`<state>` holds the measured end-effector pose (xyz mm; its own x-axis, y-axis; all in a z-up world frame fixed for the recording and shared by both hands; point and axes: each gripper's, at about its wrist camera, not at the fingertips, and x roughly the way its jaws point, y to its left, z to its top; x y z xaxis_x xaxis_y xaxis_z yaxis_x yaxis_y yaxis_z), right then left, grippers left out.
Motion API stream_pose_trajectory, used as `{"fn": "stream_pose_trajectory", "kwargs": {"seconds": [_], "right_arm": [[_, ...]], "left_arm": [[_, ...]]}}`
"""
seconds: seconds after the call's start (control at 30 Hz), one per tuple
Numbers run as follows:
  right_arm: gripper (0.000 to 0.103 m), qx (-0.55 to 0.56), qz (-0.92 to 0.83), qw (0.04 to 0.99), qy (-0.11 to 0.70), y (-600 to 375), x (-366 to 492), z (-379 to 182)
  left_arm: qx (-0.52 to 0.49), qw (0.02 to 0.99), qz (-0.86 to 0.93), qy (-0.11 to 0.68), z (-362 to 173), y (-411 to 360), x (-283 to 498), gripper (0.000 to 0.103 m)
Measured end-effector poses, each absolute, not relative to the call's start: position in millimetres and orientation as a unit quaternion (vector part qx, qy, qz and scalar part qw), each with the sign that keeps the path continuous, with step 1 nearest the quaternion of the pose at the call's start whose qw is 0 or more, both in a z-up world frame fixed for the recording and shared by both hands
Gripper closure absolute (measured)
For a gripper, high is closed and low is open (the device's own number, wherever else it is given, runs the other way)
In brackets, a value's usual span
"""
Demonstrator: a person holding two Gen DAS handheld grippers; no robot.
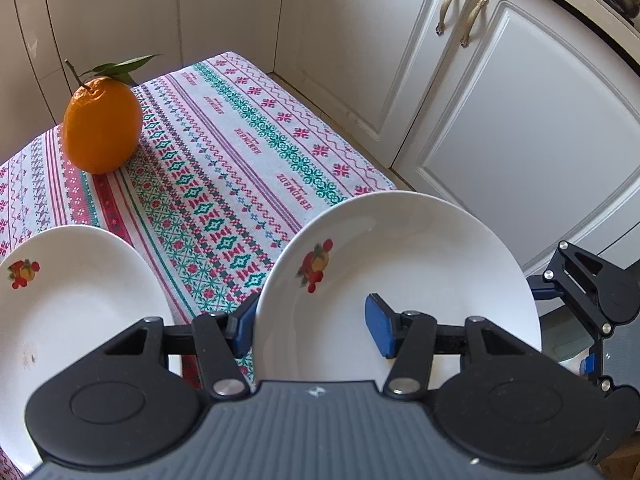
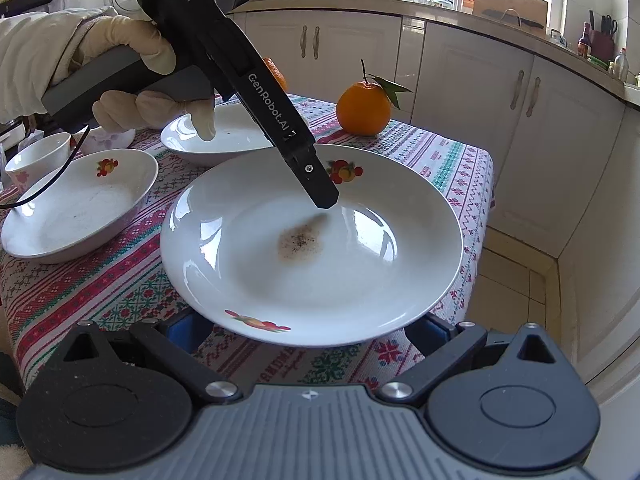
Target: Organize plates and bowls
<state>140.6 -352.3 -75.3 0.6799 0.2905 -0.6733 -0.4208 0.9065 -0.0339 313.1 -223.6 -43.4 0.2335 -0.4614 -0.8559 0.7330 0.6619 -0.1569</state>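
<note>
Left wrist view: your left hand-held gripper (image 1: 316, 330) was clamped on the plate (image 1: 400, 272) beside the orange (image 1: 102, 124); your right hand-held gripper's (image 2: 310, 330) blue pads were half hidden under its rim, grip unclear.

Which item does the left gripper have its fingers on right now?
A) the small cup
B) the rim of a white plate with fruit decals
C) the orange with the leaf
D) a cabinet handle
B: in the left wrist view the left gripper has its blue pads on either side of the rim of the white plate, one pad under and one over it.
</note>
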Motion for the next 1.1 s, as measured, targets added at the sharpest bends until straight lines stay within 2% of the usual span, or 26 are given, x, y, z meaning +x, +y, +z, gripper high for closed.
{"fn": "stream_pose_trajectory", "kwargs": {"seconds": [0.87, 1.1], "right_arm": [[0.0, -0.08, 0.179, 0.915, 0.353, -362.4, 164.0, -89.5], [0.0, -0.077, 0.174, 0.917, 0.351, -363.1, 156.9, -83.1]], "left_arm": [[0.137, 0.78, -0.377, 0.481, -61.2, -234.3, 341.4, 0.051], [0.142, 0.788, -0.374, 0.469, -51.7, -230.3, 334.7, 0.048]]}}
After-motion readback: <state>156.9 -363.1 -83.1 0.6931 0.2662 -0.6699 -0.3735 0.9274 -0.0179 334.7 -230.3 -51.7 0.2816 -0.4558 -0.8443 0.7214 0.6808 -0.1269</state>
